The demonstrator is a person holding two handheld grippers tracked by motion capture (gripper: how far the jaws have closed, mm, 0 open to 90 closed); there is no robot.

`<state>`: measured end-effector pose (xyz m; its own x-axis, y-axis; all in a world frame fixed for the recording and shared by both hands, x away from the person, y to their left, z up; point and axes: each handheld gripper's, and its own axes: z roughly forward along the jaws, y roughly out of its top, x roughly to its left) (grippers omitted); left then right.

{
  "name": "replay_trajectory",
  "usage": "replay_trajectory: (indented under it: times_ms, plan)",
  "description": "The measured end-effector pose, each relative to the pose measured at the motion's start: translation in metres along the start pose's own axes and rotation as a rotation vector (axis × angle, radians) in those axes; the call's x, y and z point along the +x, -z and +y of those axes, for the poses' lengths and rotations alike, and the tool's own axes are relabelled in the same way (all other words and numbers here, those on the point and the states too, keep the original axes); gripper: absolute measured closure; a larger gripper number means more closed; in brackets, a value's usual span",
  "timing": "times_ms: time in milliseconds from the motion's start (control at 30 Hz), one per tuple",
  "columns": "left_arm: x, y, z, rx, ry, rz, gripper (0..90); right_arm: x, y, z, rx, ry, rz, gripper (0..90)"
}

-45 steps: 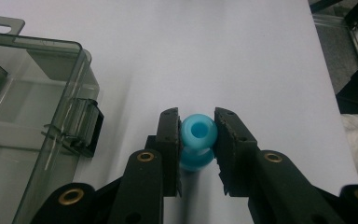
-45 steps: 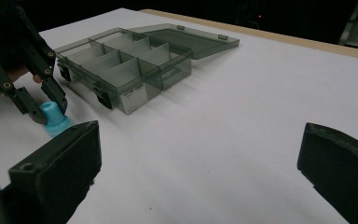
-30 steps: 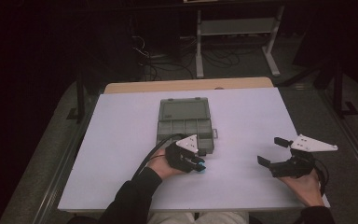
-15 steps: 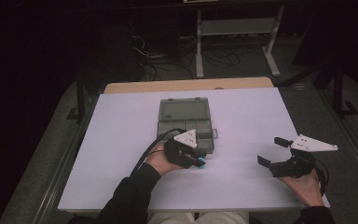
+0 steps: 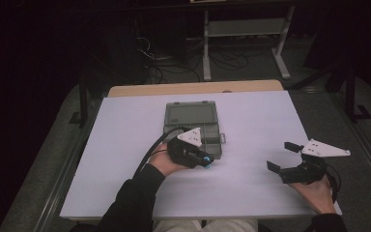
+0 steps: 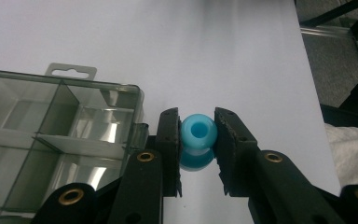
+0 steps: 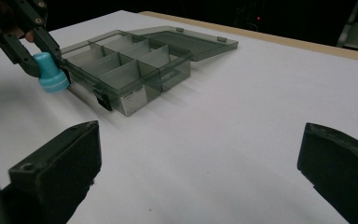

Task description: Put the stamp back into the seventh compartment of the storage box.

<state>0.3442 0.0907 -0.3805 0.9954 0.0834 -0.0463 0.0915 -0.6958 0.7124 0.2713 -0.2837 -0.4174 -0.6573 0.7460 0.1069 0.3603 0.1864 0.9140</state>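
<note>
Bench [image 5: 125, 145]: white sheet, carrying the box and both of your hands.

Compartment box [image 5: 193, 126]: smoky clear plastic, lid laid open toward 12 o'clock, dividers bare as far as the views show. Unmoved over the last second.

Right tool [image 5: 284, 157]: at 4 o'clock of the box, well apart, jaws spread wide and holding nothing. Unchanged from a second ago.

Left tool [image 5: 207, 162]: at the box's 6 o'clock edge, pinching the blue piece. It has crept a little toward the box since a second ago.

Blue piece [image 6: 197, 140]: small hollow-topped knob, clamped between your left jaws, just beside the box's near corner, not yet over a compartment. Judgement: carry under way, drop still pending.
</note>
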Motion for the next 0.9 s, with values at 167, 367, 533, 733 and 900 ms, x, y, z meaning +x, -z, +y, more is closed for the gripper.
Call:
replay_trajectory:
  times_ms: [167,367,533,733,900]
  plan:
    - [0.004,0.005,0.002,-0.009,-0.002,0.008,72.1,0.0,0.0,0.0,0.001,0.0,-0.001,0.0]
    - [0.012,0.015,0.008,-0.028,0.001,0.033,72.1,0.0,0.0,0.0,0.002,0.002,-0.001,0.0]
    - [0.016,0.019,0.008,-0.034,0.002,0.046,72.1,0.0,0.0,0.0,0.001,0.003,-0.001,0.0]
    - [0.022,0.02,0.005,-0.046,0.013,0.06,72.1,0.0,-0.001,0.0,0.003,0.002,0.0,0.0]
    - [0.029,0.023,0.003,-0.046,0.03,0.082,72.1,0.0,-0.001,0.0,0.005,0.003,0.001,0.0]
